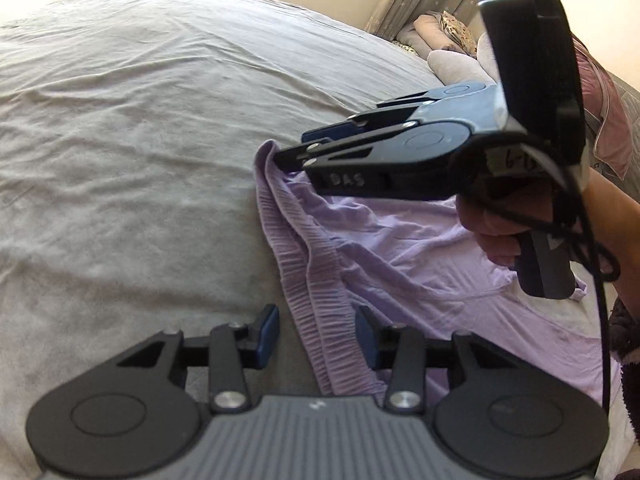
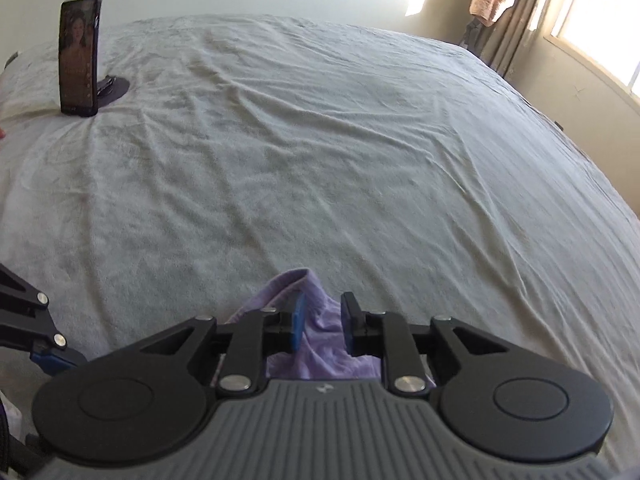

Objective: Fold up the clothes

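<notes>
Lilac ribbed garment [image 1: 360,248] lies crumpled on the grey bedsheet [image 1: 140,140], its gathered band running between the parted fingers of the left gripper [image 1: 316,336]. Right gripper [image 2: 322,326] stands apart too, cloth bunched between its unclamped pads.

Black hand-held gripper [image 1: 316,344], blue pads [image 1: 269,332]
</notes>
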